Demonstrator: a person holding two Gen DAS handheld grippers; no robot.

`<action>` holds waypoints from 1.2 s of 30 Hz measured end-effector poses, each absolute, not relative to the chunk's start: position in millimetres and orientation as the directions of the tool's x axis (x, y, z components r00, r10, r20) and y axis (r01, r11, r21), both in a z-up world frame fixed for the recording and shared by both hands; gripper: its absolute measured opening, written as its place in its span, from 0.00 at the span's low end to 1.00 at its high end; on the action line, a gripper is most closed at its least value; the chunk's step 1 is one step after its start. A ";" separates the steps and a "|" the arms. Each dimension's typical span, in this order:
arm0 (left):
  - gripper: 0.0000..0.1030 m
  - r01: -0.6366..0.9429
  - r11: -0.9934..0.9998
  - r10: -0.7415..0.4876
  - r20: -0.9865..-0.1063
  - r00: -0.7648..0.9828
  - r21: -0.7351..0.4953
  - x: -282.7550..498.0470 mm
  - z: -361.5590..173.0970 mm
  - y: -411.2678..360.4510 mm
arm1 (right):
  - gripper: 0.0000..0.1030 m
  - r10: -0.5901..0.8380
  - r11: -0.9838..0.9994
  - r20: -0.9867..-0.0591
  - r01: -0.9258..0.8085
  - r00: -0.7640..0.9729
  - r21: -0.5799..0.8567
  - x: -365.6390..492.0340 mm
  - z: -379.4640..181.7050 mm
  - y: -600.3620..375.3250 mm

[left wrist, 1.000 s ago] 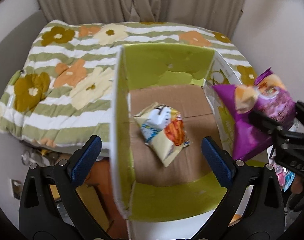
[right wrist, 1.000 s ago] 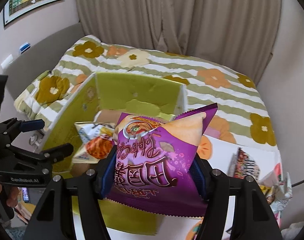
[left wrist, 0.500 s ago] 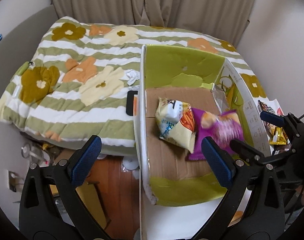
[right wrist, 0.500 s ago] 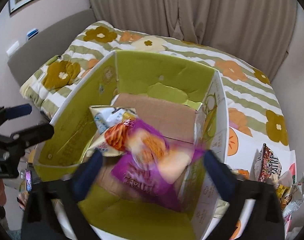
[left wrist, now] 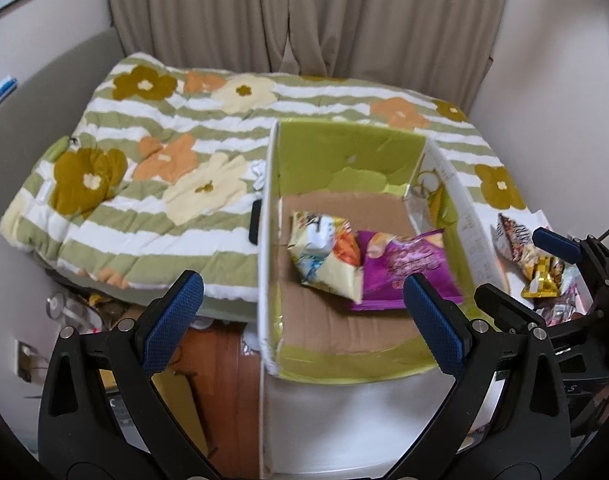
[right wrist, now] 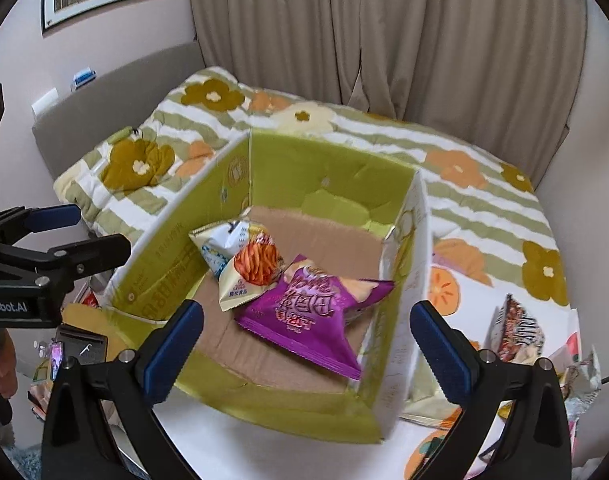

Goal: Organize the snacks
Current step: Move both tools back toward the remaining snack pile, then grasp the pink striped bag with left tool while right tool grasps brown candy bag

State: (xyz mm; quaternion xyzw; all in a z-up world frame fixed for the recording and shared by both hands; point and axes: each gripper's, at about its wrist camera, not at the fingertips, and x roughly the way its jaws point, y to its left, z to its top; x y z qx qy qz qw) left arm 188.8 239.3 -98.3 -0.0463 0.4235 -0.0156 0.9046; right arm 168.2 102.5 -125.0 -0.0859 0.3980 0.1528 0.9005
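With the purple crinkled snack bag (right wrist: 312,312) lying in the green-lined cardboard box (right wrist: 264,396) beside the pale yellow snack bag (right wrist: 240,264), both hand-held grippers, left (left wrist: 300,320) and right (right wrist: 304,344), gape empty. Next, I judge, comes fetching another loose packet (right wrist: 520,328) from the bed.

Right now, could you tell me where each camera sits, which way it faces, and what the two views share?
Left wrist: sits on the left gripper, looking forward and down into the green box from its left near corner; its own open fingers frame the view and the right gripper shows at the right edge.
Right wrist: sits on the right gripper, looking into the box from its right near corner; the left gripper shows at the left edge.
Shared: the purple bag, the yellow-white bag, the floral bedspread.
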 end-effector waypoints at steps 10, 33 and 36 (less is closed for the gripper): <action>0.97 0.071 0.988 -0.148 -0.734 0.663 -0.135 157.3 -67.1 154.7 | 1.00 0.212 0.951 -0.695 -0.308 0.688 -0.015 129.6 -87.9 31.6; 0.97 0.156 0.953 -0.304 -0.852 0.427 -0.261 99.0 -153.0 -65.3 | 1.00 0.056 0.998 -0.757 -0.060 0.651 0.022 56.1 -111.3 -204.2; 0.97 0.163 0.950 -0.310 -0.875 0.372 -0.267 102.0 -178.3 -88.3 | 1.00 0.054 0.998 -0.775 -0.023 0.630 0.050 53.3 -124.4 -223.6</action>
